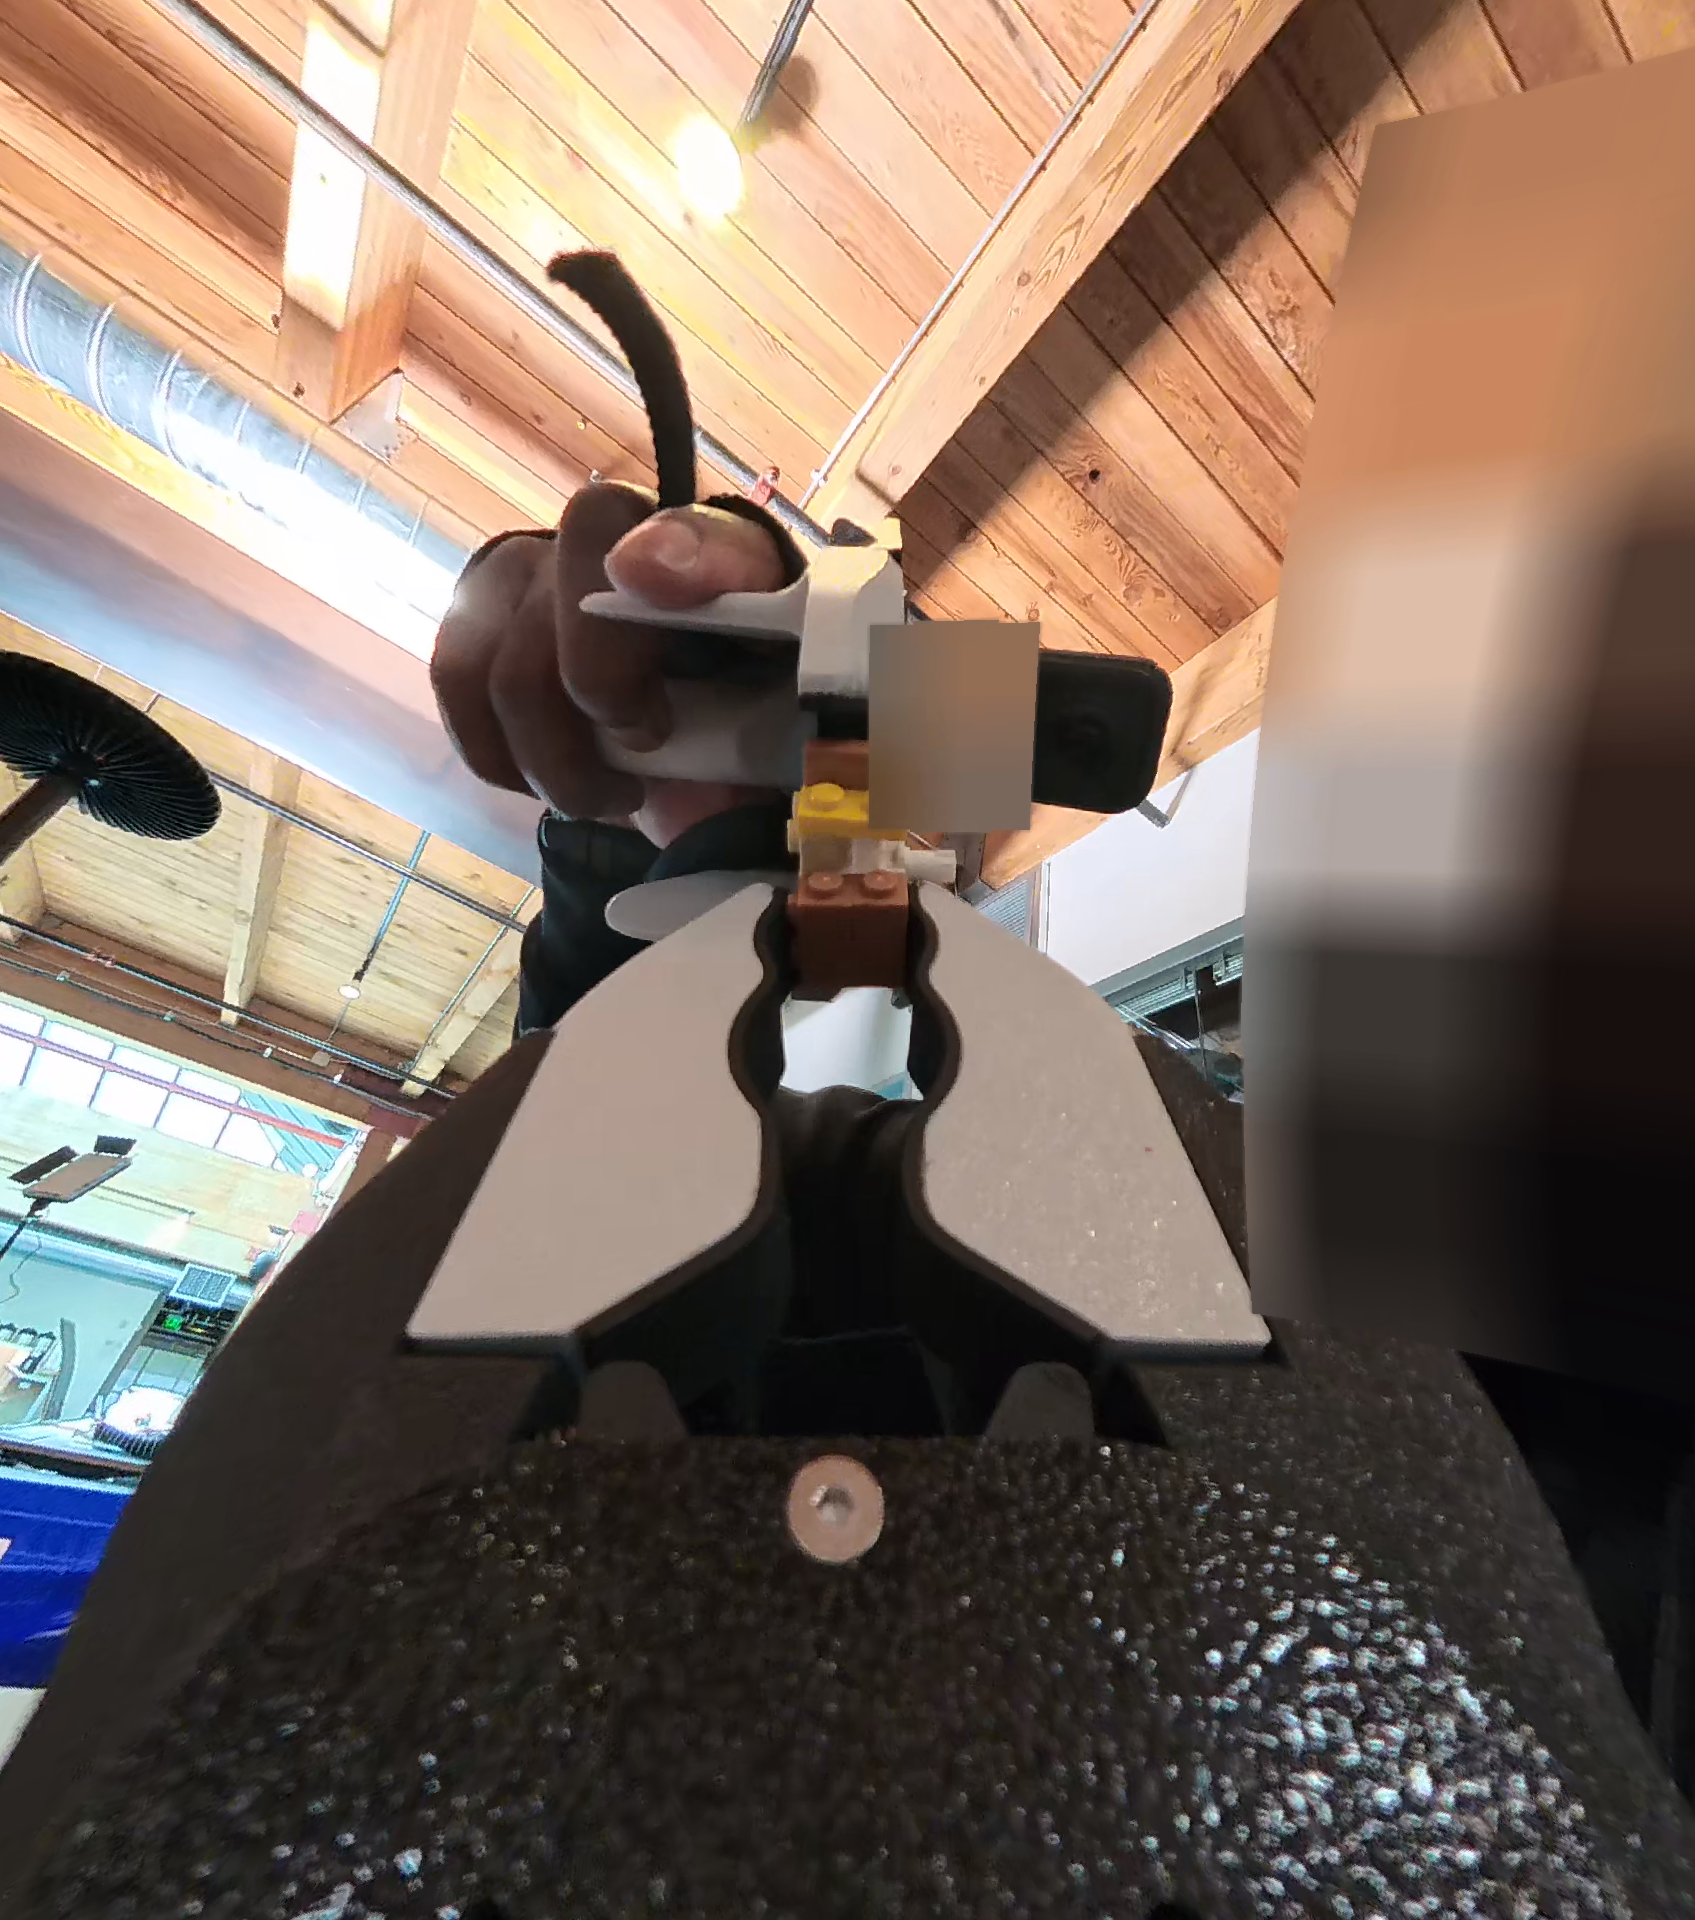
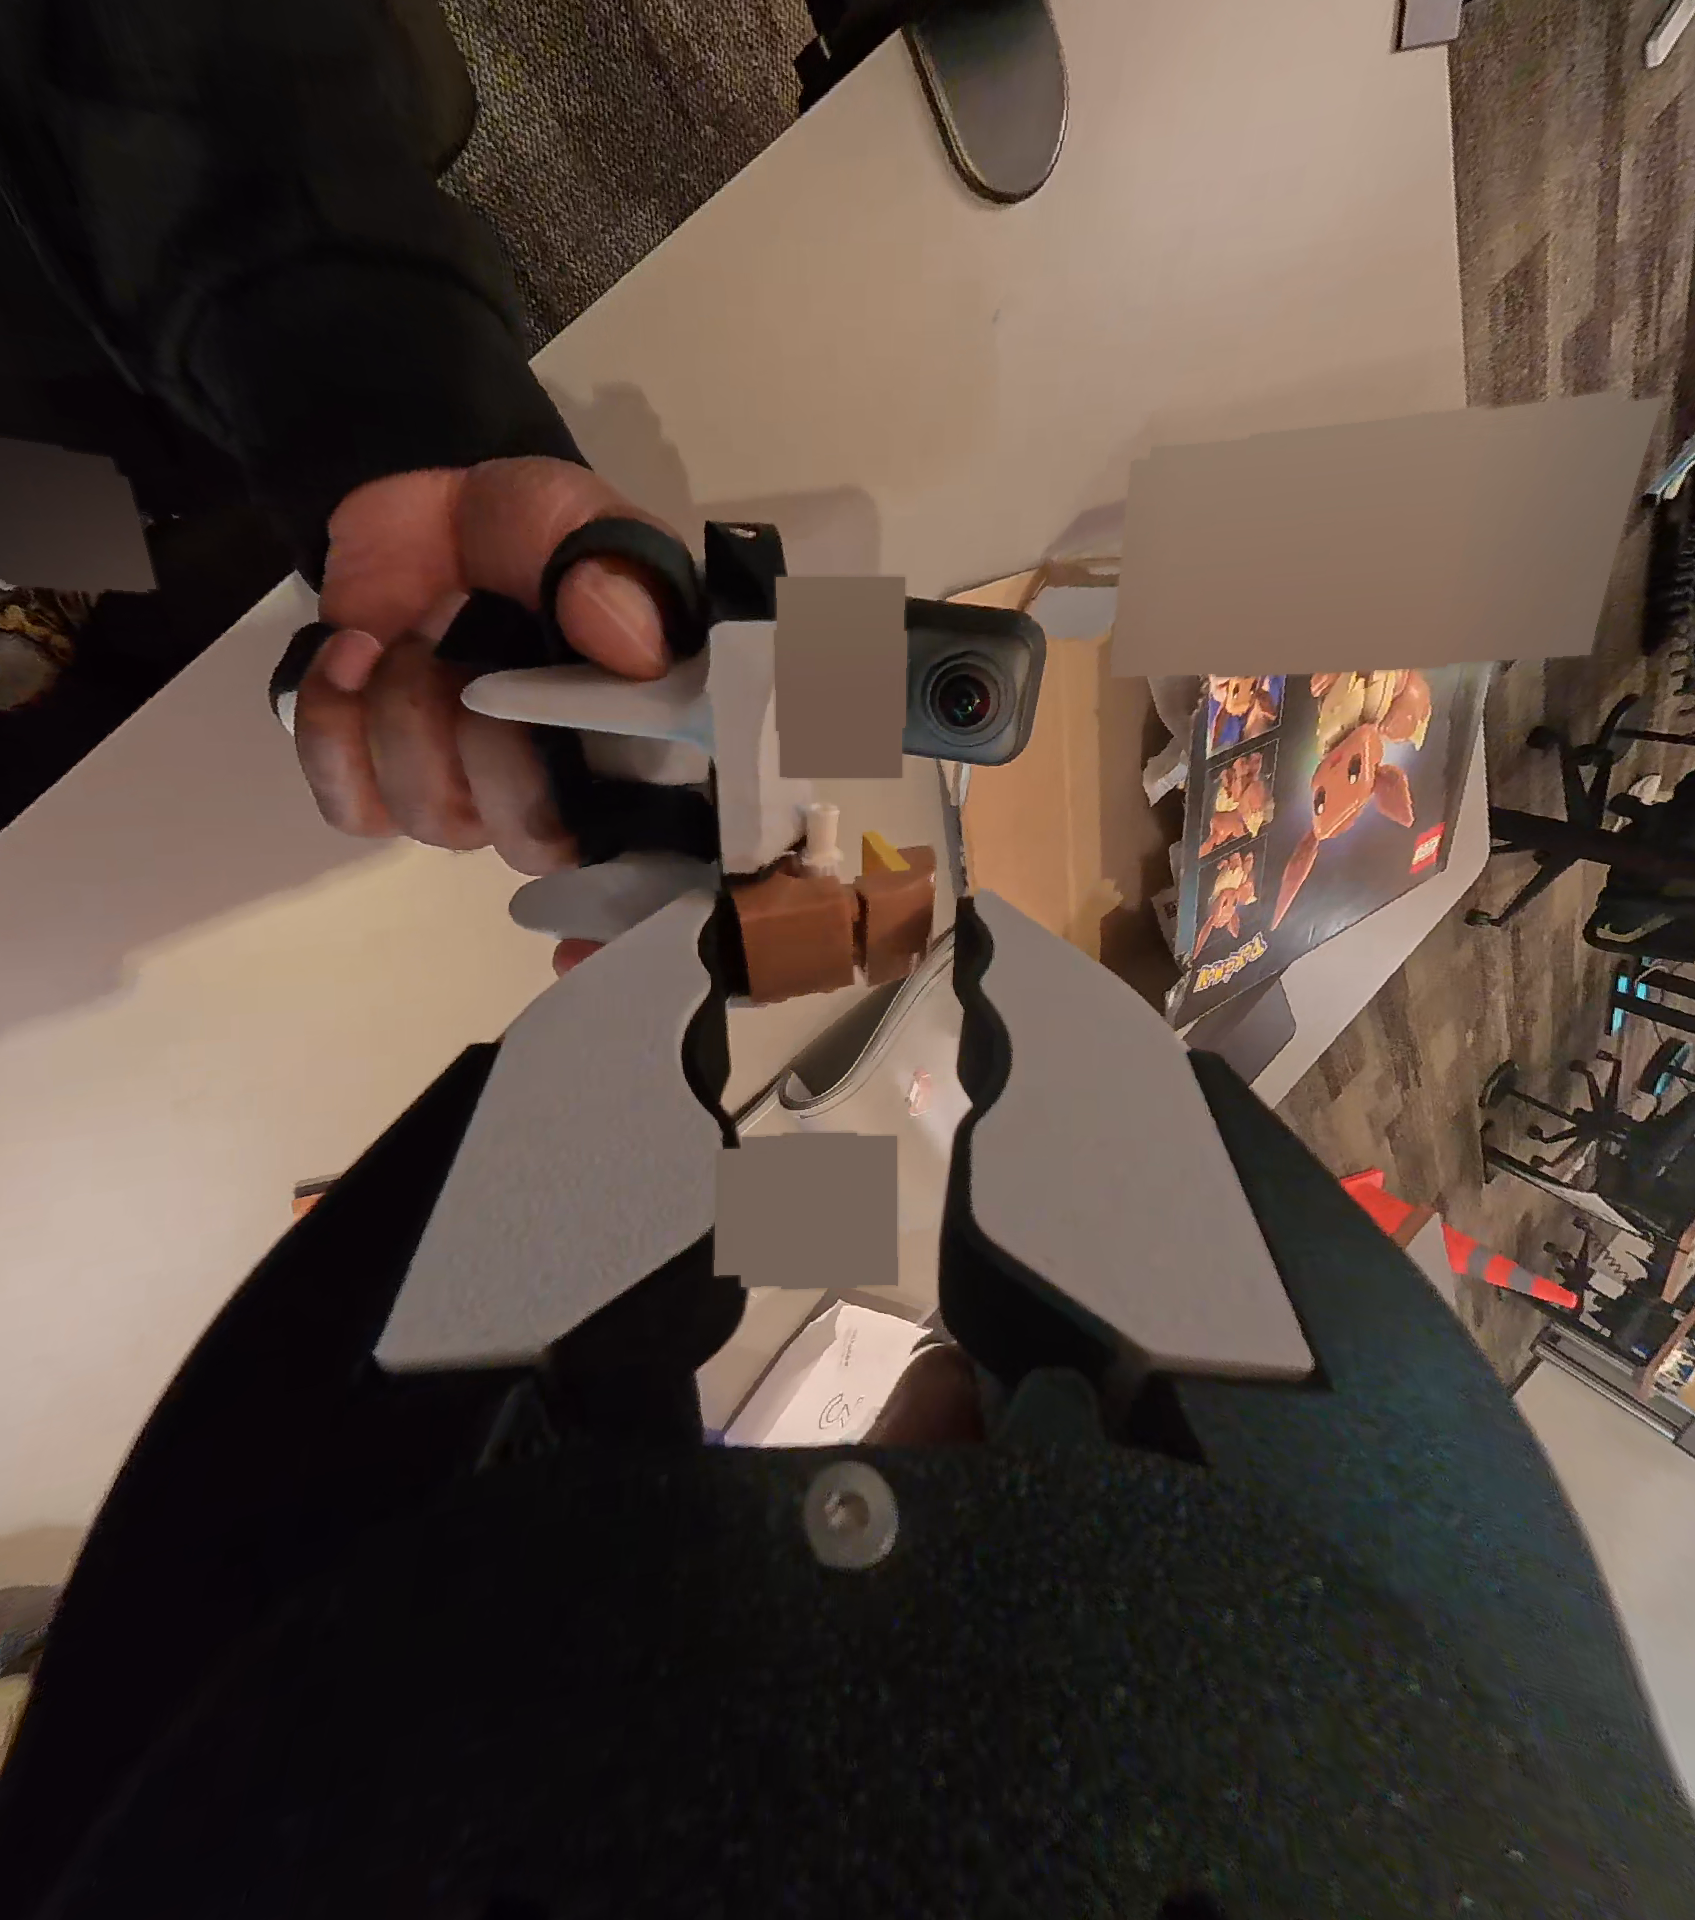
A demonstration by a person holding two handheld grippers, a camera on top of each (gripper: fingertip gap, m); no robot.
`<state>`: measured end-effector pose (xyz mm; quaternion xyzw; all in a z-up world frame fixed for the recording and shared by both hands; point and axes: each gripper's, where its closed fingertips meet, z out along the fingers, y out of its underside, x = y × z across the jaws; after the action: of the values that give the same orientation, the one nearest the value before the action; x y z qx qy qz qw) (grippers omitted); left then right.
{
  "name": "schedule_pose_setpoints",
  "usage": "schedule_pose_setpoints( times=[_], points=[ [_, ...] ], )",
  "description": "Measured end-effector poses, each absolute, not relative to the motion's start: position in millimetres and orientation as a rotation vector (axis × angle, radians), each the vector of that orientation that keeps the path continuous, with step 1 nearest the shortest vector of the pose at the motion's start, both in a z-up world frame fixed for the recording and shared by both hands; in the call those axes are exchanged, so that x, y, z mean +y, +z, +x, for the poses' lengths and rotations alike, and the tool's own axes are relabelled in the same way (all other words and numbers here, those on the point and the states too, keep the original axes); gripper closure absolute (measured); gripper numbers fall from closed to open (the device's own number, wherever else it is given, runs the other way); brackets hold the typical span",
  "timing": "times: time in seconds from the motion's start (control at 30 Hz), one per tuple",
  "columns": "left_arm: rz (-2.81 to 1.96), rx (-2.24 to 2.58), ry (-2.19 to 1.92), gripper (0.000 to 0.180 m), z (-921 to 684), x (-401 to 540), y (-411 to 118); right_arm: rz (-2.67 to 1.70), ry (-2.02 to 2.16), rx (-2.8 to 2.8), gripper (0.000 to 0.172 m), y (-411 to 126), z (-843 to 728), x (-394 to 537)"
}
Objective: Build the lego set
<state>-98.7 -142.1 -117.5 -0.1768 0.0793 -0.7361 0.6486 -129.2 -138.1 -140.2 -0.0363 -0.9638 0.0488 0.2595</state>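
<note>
A small brick assembly (image 1: 853, 914) of brown, yellow and white pieces is clamped at its brown end block between the pads of the left claw (image 1: 848, 935), held up in the air. The right claw (image 2: 838, 945) is spread wide around the same assembly (image 2: 827, 930); one pad lies against the brown block, the other stands clear. A white worktop (image 2: 199, 1091) lies below.

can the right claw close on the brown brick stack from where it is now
Probably yes: the brown brick stack, clamped by the left claw, already sits between the right claw's open fingers, one pad beside it, the other standing clear.
</note>
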Motion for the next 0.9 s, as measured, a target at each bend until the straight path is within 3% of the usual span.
schedule_pose_setpoints(
  times=[0.9],
  points=[
    [-0.377,0.14,-1.743,0.162,-103.6,-145.9,-109.6,-0.133,0.087,-2.587,0.122,-140.4,-125.6,-126.6]
  ],
)
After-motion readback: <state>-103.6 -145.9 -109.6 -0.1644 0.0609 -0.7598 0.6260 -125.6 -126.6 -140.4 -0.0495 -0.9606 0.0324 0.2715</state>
